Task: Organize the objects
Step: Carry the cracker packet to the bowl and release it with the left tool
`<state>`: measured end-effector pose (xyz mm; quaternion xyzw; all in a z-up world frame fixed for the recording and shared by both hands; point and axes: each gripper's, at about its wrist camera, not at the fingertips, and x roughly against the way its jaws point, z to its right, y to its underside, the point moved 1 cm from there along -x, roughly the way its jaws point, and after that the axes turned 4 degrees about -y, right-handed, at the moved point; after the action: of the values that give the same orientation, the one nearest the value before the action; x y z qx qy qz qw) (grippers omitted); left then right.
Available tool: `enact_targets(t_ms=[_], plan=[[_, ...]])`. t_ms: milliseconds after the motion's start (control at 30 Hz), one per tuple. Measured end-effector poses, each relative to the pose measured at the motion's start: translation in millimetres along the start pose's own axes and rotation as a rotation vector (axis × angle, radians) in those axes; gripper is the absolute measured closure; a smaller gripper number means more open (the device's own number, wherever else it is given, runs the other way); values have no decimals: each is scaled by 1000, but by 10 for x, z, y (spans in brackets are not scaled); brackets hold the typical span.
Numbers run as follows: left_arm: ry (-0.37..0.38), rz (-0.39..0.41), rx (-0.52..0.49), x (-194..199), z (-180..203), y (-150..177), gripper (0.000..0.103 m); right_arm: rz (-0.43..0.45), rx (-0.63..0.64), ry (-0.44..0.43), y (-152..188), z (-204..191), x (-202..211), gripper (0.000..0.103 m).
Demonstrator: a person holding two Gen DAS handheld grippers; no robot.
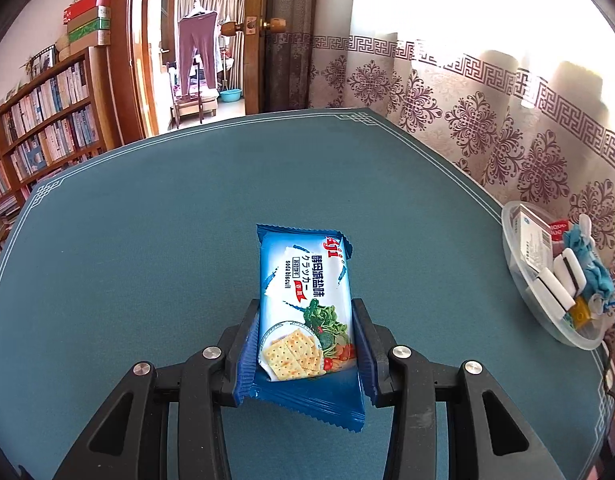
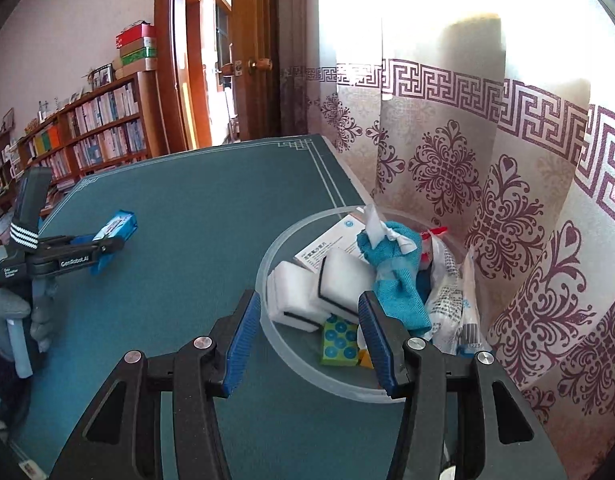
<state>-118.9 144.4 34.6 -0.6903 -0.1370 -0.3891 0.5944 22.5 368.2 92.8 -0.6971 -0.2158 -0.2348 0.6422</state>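
Note:
My left gripper (image 1: 306,312) is shut on a blue soda biscuit packet (image 1: 305,304) and holds it over the teal table (image 1: 147,240). In the right wrist view the left gripper (image 2: 107,246) shows at the left with the packet (image 2: 117,224) in its jaws. My right gripper (image 2: 307,312) is open and empty, hovering at the near rim of a clear plastic bowl (image 2: 283,352). The bowl holds white sponges (image 2: 303,300), a blue cloth (image 2: 399,276), a white box (image 2: 331,244), plastic bags (image 2: 451,292) and a green card (image 2: 339,342). The bowl also shows at the right in the left wrist view (image 1: 519,280).
A patterned curtain (image 2: 507,200) hangs right behind the table's right edge and the bowl. A bookshelf (image 1: 47,128) and an open wooden door (image 1: 127,60) stand beyond the table's far side. A gloved hand (image 2: 11,320) holds the left gripper's handle.

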Motion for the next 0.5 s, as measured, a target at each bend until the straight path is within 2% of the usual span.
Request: enact_targets(t_ms=[167, 500], plan=[[61, -1, -48, -16, 398, -76, 59, -61, -18, -110, 201, -35, -62, 50], [142, 5, -171, -121, 1179, -282, 59, -111, -11, -206, 437, 108, -190, 50]])
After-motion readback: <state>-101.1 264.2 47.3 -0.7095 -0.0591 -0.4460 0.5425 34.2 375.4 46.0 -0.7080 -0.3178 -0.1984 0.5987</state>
